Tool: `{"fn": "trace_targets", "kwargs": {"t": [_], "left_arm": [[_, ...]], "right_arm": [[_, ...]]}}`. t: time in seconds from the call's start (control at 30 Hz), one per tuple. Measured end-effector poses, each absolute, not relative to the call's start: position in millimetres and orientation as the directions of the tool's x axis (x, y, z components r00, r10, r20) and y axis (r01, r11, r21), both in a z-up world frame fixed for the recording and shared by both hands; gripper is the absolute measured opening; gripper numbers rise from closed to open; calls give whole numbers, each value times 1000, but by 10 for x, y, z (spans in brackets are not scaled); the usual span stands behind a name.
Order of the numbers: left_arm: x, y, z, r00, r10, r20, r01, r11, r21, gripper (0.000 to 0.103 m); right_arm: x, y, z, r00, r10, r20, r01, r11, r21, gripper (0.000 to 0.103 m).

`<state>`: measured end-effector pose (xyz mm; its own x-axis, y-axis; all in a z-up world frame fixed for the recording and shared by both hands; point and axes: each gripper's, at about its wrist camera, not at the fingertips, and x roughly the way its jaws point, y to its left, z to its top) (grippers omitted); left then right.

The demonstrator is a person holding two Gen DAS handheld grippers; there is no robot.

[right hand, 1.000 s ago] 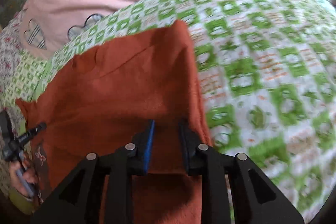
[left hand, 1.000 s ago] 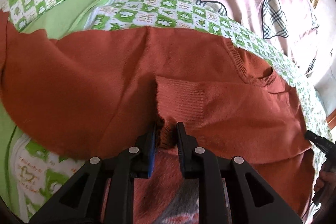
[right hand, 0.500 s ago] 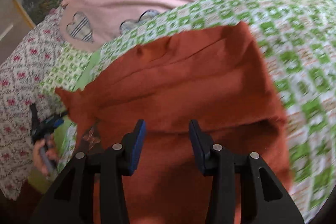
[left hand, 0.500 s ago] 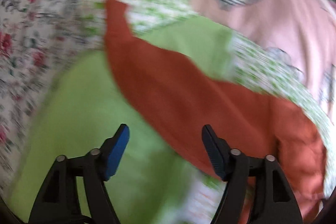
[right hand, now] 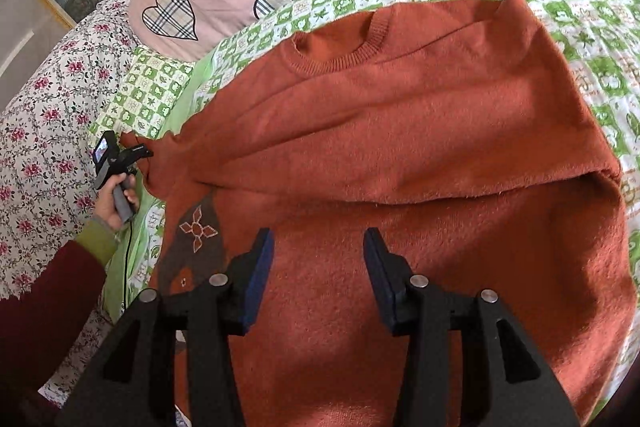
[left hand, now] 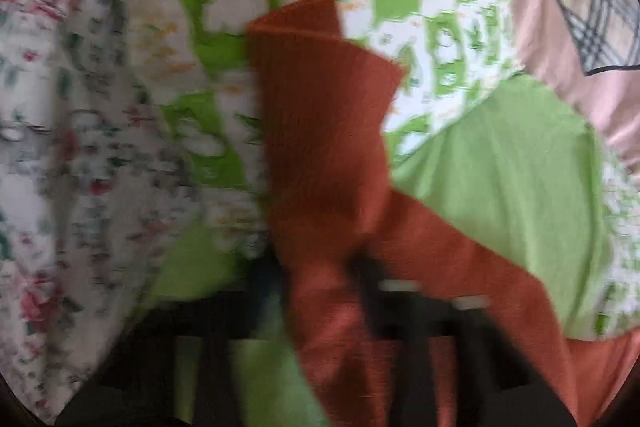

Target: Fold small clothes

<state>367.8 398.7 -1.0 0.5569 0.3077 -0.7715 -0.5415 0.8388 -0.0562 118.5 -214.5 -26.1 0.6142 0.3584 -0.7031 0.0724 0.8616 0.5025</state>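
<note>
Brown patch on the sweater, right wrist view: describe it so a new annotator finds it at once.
Start from the rust-orange sweater spread over the green-checked bedsheet. Go to its edge on the picture's left, just left of the right gripper, whose jaws are opening with nothing between them. The brown patch is the only dark area, stitched with a pale four-petal flower outline.

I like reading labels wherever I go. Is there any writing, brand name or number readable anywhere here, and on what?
None can be read.
Green checked sheet: small orange marks in its squares, too small and blurred to read.
Left gripper: pale marking on its side, too small to read.
Orange sweater: no writing, only a stitched flower.
</note>
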Motion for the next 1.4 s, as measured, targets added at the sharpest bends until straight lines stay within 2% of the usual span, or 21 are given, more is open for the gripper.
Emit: {"fn": "trace_targets", "kwargs": {"t": [0.03, 0.07, 0.33, 0.6, 0.77, 0.87, 1.07, 1.2, 1.3, 1.4], "left_arm": [[3647, 3959, 21, 563, 317, -763, -540, 840, -50, 8], [3594, 3893, 72, 585, 311, -750, -519, 853, -51, 6], [2876, 2839, 624, 766, 108, -634, -253, 957, -142, 4], [2515, 1114, 906, 801, -212, -560, 86, 966, -243, 4], [2291, 67, 883, 743, -368, -559, 261, 928, -265, 4], [2285, -477, 799, 708, -417, -570, 335, 909, -248, 4], [2440, -1300, 393, 634, -444, -633, 407, 888, -215, 4], [2523, -1568, 31, 593, -423, -685, 428, 886, -177, 5], [2581, -1639, -210, 546, -408, -731, 433, 885, -171, 12], [2518, -1577, -274, 507, -444, -739, 452, 867, -210, 32]], "right_arm": [[1178, -2142, -267, 613, 357, -705, 73, 863, 500, 48], [1169, -2140, -272, 611, 354, -708, 73, 866, 495, 48], [1055, -2204, -226, 641, 361, -678, 73, 850, 522, 48], [850, -2392, -165, 673, 323, -666, 110, 846, 522, 48], [708, -2601, -132, 696, 287, -659, 147, 841, 521, 48], [617, -2742, -144, 709, 260, -656, 179, 833, 524, 48], [490, -2956, -196, 716, 226, -660, 226, 820, 527, 48], [417, -3075, -219, 722, 204, -661, 257, 808, 530, 48], [401, -3124, -232, 723, 191, -664, 273, 804, 528, 48], [429, -3110, -221, 722, 181, -668, 283, 804, 524, 49]]}}
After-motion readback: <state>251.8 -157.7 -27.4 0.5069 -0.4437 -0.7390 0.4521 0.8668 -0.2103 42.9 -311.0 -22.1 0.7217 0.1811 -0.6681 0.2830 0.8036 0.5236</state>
